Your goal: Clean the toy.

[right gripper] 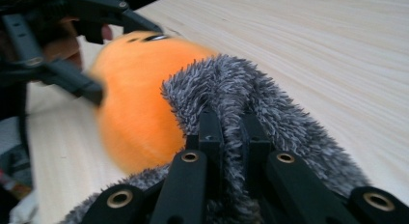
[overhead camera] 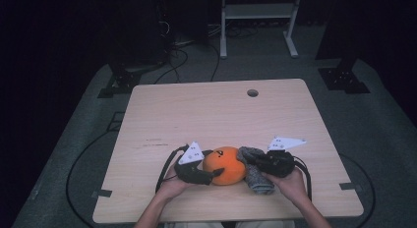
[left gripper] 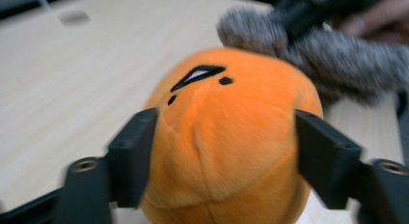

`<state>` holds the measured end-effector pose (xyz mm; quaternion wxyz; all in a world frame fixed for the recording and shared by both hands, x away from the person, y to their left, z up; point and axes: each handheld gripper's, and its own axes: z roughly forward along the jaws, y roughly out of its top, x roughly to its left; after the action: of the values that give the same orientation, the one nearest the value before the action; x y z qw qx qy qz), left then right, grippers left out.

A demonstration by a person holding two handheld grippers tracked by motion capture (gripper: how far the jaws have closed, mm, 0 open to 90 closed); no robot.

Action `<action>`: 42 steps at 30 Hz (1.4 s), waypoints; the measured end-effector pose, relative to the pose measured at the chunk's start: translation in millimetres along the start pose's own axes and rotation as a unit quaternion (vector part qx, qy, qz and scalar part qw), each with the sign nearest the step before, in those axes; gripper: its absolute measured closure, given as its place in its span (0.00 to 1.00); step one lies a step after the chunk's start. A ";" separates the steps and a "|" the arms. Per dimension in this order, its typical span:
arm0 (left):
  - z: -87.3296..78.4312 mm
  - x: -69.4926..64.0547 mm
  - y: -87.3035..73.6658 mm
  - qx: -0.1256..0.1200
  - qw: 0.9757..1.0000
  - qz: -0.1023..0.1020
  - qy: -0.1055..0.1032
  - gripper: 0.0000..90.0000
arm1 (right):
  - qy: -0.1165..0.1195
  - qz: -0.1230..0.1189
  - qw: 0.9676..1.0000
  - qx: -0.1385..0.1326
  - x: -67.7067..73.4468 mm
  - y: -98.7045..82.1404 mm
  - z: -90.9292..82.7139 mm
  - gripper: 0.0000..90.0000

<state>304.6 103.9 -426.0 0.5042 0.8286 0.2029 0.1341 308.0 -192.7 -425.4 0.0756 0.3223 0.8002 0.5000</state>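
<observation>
An orange plush toy with a small stitched face lies near the table's front edge. My left gripper comes at it from the left. In the left gripper view its two black jaws press on either side of the orange plush toy, which bulges out above them. A grey fuzzy cloth piece lies against the toy's right side. My right gripper is shut on it. In the right gripper view the jaws pinch a fold of the grey fuzzy cloth, with the orange toy just behind.
The light wooden table has a round cable hole near its far edge. Black cables trail from both grippers over the front edge. Beyond the table, on the floor, stand a white frame's legs and dark stands.
</observation>
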 end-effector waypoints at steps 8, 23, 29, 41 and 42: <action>-4.7 17.2 -2.3 -0.001 0.996 -0.087 -0.016 0.16 | 0.016 -0.019 1.000 0.007 11.4 -1.3 10.0 0.91; -1.3 2.4 -3.5 -0.030 0.999 0.024 -0.005 0.28 | 0.004 -0.032 0.999 -0.013 12.0 6.2 4.3 0.91; -2.3 9.8 -7.2 0.000 1.000 -0.015 -0.008 0.26 | 0.006 -0.048 0.999 0.001 19.7 2.8 13.4 0.91; -2.4 18.4 -20.1 -0.005 1.000 -0.015 0.007 0.36 | 0.001 -0.009 1.000 -0.008 2.4 1.5 5.1 0.91; -2.1 18.7 -20.2 -0.007 1.000 -0.020 0.007 0.35 | 0.002 -0.019 1.000 -0.004 5.4 2.7 6.9 0.91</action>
<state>316.1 122.7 -442.7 0.5109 0.8202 0.2217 0.1309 308.0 -183.6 -425.5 0.0850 0.3060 0.8043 0.5023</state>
